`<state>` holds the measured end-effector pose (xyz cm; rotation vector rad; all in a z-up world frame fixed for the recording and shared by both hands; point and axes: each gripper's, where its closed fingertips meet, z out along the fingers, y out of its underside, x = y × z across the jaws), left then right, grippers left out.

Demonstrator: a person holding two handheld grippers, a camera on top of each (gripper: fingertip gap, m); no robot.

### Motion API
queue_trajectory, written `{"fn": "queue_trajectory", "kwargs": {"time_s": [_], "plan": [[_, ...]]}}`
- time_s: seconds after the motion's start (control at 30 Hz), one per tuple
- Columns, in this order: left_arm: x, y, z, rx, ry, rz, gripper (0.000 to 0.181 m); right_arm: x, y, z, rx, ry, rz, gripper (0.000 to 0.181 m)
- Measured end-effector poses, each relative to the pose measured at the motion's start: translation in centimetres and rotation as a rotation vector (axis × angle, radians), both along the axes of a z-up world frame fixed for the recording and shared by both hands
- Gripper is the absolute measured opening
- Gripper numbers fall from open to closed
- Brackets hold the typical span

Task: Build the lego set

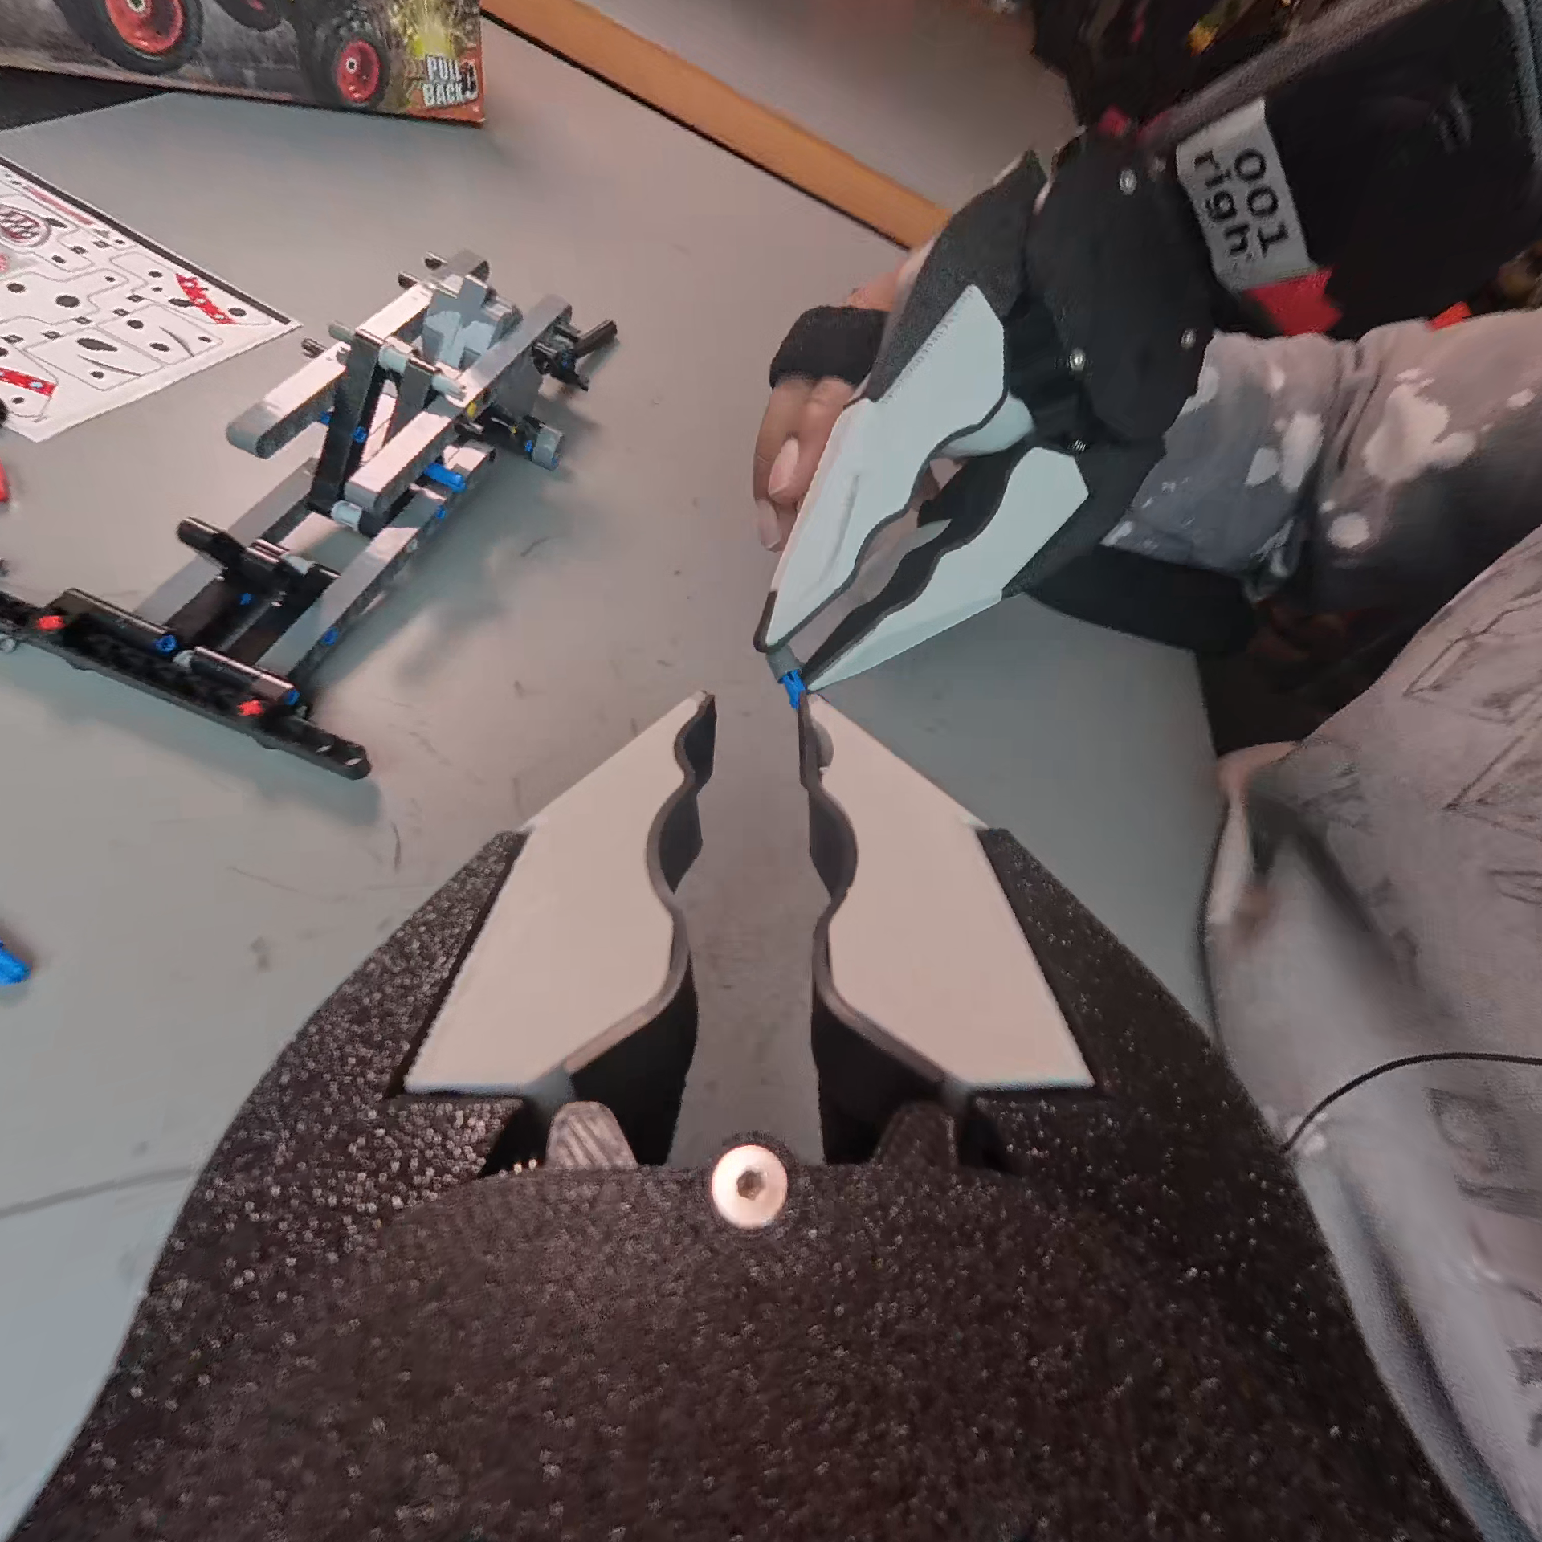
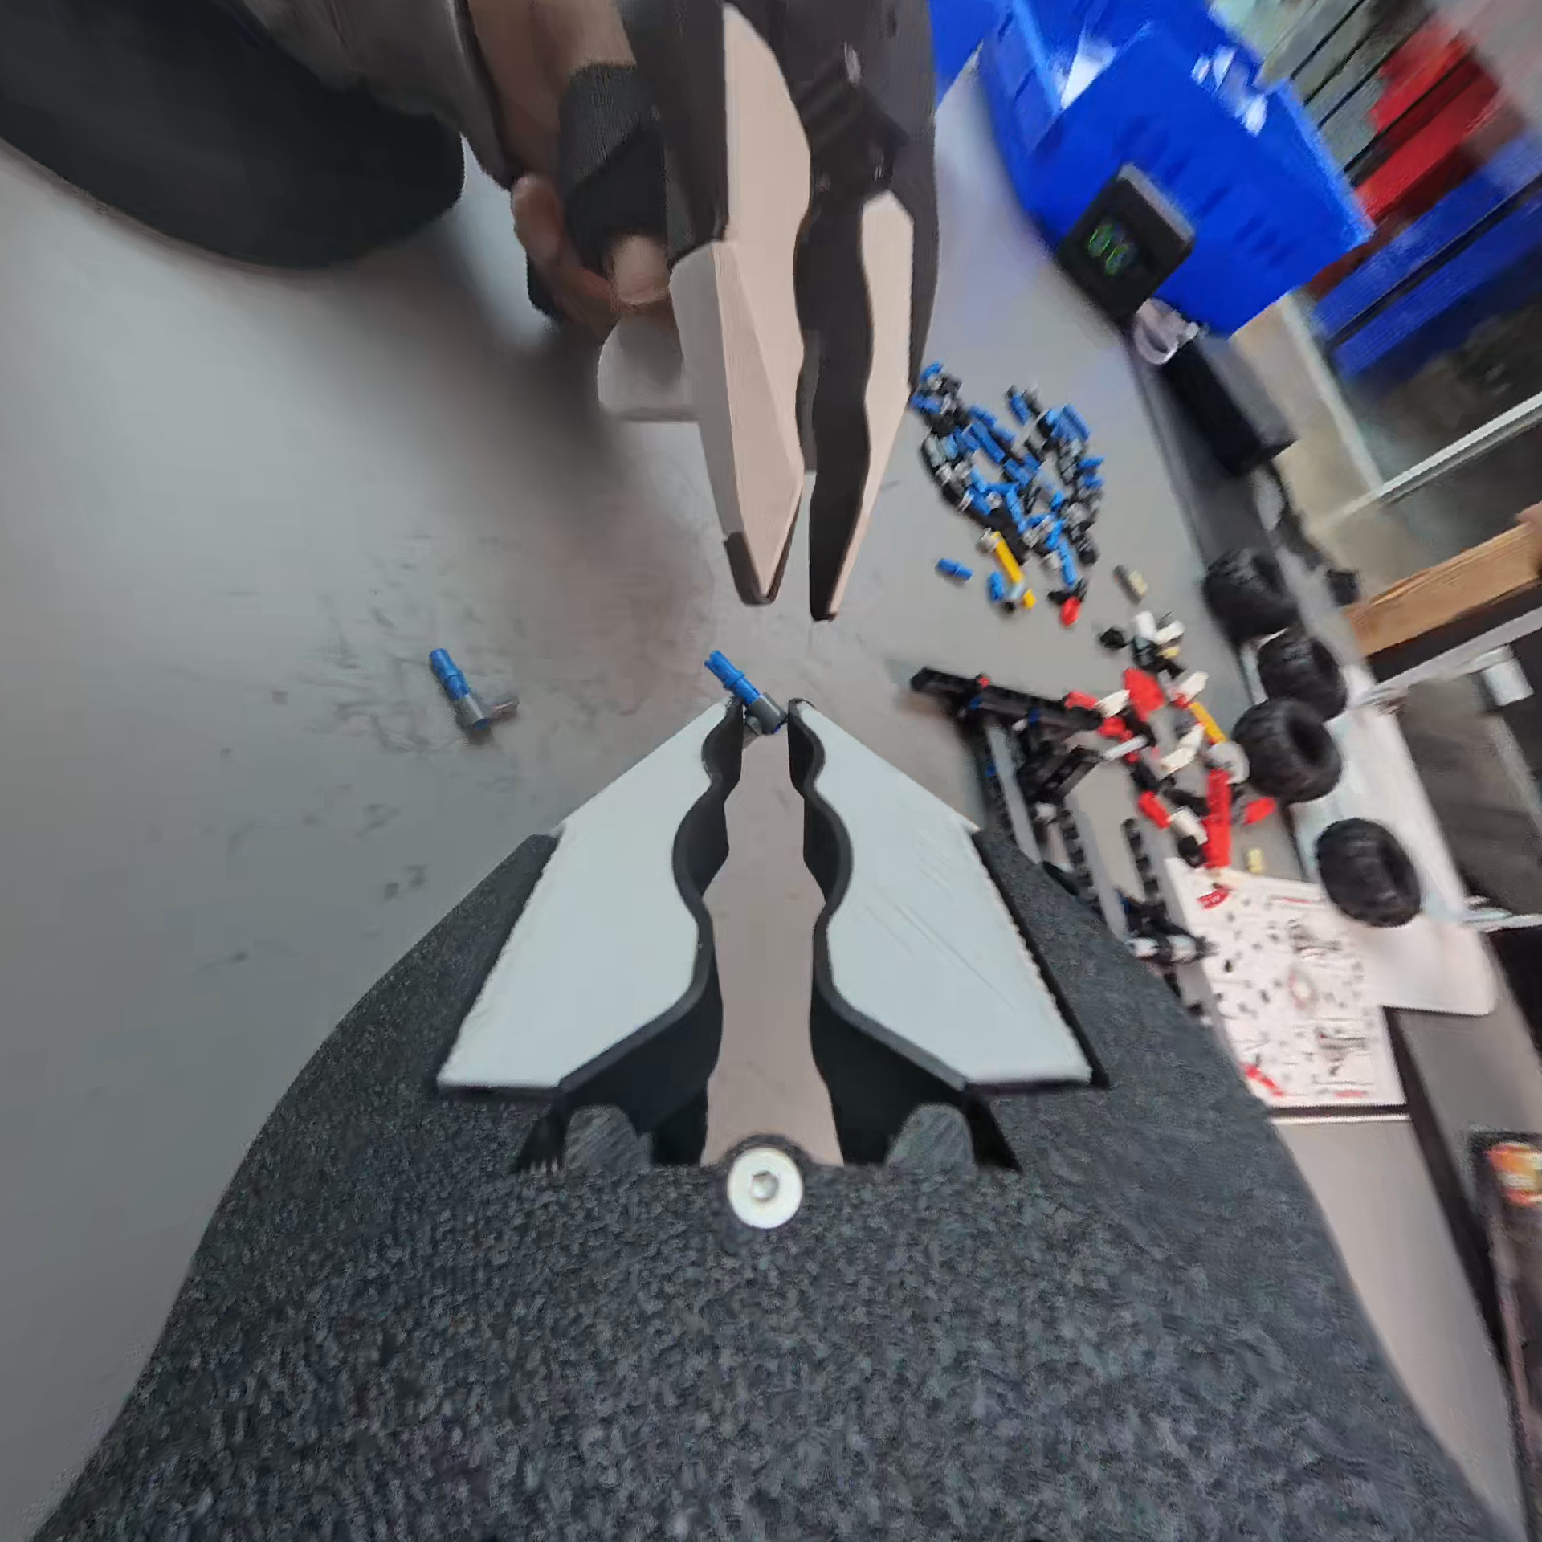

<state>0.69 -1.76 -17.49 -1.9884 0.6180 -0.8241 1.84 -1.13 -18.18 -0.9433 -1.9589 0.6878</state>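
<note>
Blue bin at the far table edge, blurred; can't tell what's in it. Loose blue/black pins lie in a heap on the grey table, not in any container.

Right gripper: fingers nearly closed, pinching a small grey connector w/ blue pin at the tips. Left gripper: narrow gap, holding nothing, tips just beside that pin, pointing at the right gripper's tips.

A second grey-blue connector lies on the table left of the right gripper. Half-built grey/black frame sits near the sticker sheet and box. Four black tyres nearby.
</note>
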Motion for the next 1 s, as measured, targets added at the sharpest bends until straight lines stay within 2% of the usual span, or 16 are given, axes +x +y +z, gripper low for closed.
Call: {"fn": "queue_trajectory", "kwargs": {"time_s": [0.13,0.2,0.3,0.53,0.73,1.0], "plan": [[1.4,-0.6,1.5,-0.074,-0.17,-0.034,0.018,-0.3,-0.3,2.0,0.146,0.108,0.011,0.01],[1.9,-0.8,1.4,-0.093,-0.182,-0.049,0.01,-0.3,-0.7,2.3,0.164,0.122,0.021,0.01],[2.3,-0.9,1.2,-0.088,-0.159,-0.058,0.008,-0.1,-0.9,3.1,0.18,0.147,0.025,0.01],[1.9,-0.2,3.6,-0.05,-0.319,-0.011,0.006,-0.4,0.1,5.4,0.109,0.241,-0.079,0.014],[1.8,0.3,4.8,0.006,-0.352,0.039,0.006,-0.5,0.6,6.5,0.059,0.273,-0.14,0.014],[1.4,0.8,6.2,0.103,-0.359,0.111,0.006,-0.7,0.9,7.3,0.019,0.319,-0.199,0.004]]}}
